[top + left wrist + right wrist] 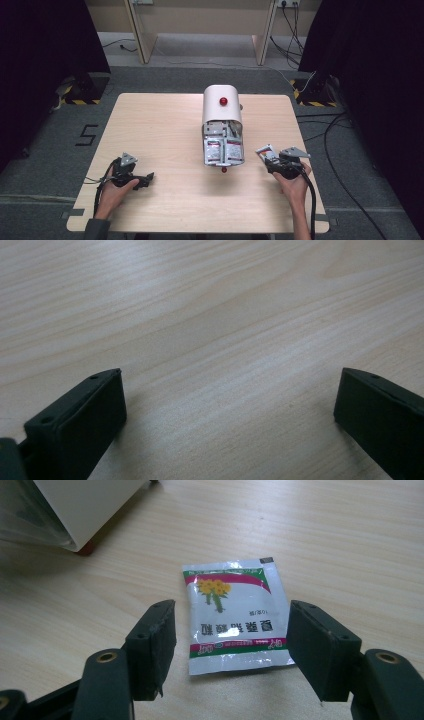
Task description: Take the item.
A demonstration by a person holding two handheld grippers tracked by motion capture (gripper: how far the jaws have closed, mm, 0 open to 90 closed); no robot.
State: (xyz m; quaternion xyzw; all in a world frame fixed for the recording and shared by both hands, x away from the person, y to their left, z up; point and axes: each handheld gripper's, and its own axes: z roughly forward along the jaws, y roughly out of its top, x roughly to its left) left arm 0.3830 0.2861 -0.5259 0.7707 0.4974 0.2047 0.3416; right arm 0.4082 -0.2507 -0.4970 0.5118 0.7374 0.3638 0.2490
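Between open right hand-held gripper jaws: sachet flat, unheld | box edge near | left hand-held gripper open, holding nothing

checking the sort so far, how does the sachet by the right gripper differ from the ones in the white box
The loose sachet lies flat and alone on the table, face up between the right gripper's open jaws. The boxed sachets sit packed side by side inside the white box, which lies on its side. All appear to be white foil packets with a red band.
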